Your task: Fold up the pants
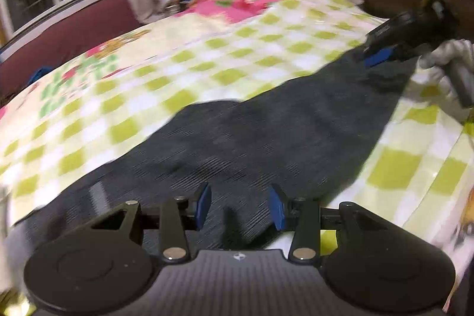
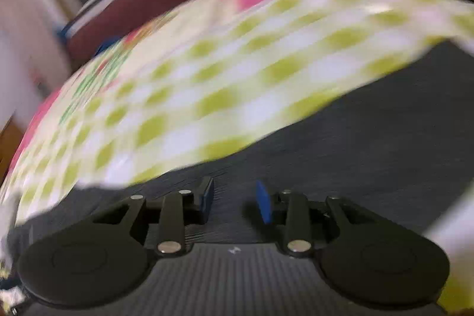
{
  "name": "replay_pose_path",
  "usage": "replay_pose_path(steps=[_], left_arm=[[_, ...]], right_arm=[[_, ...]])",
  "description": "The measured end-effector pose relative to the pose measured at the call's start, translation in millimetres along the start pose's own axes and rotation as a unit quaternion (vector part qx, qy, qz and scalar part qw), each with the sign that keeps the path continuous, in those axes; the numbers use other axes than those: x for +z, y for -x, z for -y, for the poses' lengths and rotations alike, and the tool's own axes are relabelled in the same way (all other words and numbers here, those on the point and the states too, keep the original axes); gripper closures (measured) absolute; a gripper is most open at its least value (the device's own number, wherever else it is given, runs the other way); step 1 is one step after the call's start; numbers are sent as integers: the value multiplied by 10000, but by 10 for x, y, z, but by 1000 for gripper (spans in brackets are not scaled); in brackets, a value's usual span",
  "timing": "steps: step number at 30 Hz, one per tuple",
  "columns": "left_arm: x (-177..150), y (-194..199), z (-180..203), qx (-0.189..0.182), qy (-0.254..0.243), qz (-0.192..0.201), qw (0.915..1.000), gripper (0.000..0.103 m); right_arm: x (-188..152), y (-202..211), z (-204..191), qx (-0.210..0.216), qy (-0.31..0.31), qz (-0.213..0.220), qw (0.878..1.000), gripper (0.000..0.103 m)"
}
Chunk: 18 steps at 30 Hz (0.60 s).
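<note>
Both my claws hover empty over the dark grey ribbed knit pants point(image 1: 266, 132) on the green-and-white checked bedspread point(image 1: 183, 55).

My left claw point(image 1: 240, 208) and right claw point(image 2: 235, 202) stand apart, gripping nothing (the right-wrist view is blurred). Risk: pinching only 1 layer, or catching the bedspread, would skew the fold. No containers visible.

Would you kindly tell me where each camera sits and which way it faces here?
Left wrist: on the left gripper, looking down along open blue-padded fingers over the dark grey ribbed pants on the green-and-white checked bedspread; the right gripper and a gloved hand show at far right.
Right wrist: on the right gripper, jaws open, low over the pants, heavily blurred.
Shared: pants, bedspread.
</note>
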State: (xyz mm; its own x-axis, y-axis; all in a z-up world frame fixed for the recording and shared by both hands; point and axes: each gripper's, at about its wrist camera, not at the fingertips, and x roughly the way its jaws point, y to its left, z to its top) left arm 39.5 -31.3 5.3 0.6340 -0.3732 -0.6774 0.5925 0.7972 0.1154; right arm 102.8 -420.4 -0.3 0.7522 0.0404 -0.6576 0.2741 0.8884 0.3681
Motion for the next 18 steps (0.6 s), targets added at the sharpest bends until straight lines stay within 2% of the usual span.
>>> replay_pose_path(steps=[2, 4, 6, 8, 14, 18], left_arm=[[129, -196, 187, -178, -130, 18, 9998, 47], [238, -360, 341, -302, -284, 22, 9991, 47], [339, -565, 501, -339, -448, -81, 9984, 47], [404, -710, 626, -357, -561, -214, 9976, 47], [521, -882, 870, -301, -822, -413, 9953, 47], [586, -952, 962, -289, -952, -469, 9939, 47]], right_arm=[[34, 264, 452, -422, -555, 391, 9968, 67], [57, 472, 877, -745, -1175, 733, 9876, 60], [68, 583, 1257, -840, -1778, 999, 9754, 59], [75, 585, 1491, -874, -2106, 1198, 9662, 59], [214, 254, 1841, -652, -2491, 1256, 9581, 60], [256, 190, 1942, -501, -2471, 1317, 9587, 55]])
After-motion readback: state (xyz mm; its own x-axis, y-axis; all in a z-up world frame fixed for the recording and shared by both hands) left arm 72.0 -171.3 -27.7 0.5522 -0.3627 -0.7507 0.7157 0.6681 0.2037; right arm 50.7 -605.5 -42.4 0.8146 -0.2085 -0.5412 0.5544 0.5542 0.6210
